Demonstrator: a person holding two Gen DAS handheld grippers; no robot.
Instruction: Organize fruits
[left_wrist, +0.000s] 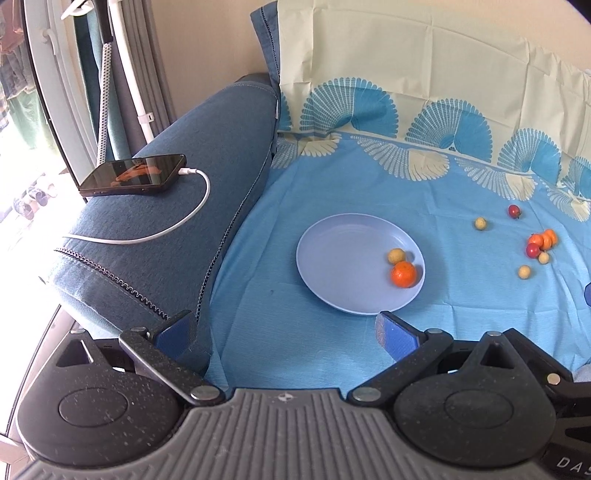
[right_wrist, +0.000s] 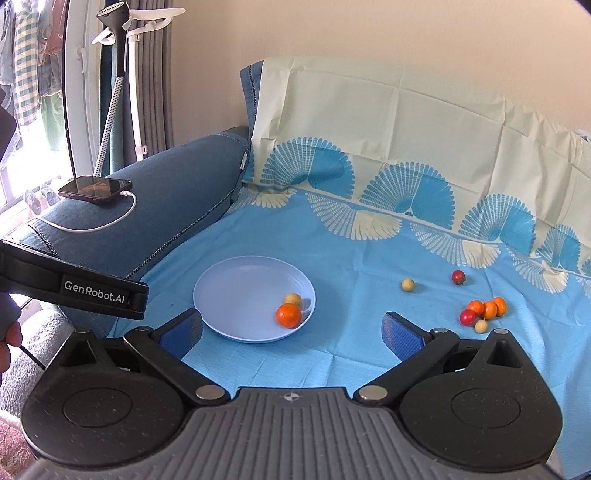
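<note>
A pale blue plate rests on the blue cloth and holds an orange and a small yellow fruit. Loose fruit lies to its right: a yellow one, a red one, and a cluster of oranges with a red fruit and yellow ones. My left gripper is open and empty, just short of the plate. My right gripper is open and empty, at the plate's near edge.
A blue sofa armrest on the left carries a phone on a white charging cable. The left gripper's body crosses the left side. The cream backrest cover rises behind the cloth.
</note>
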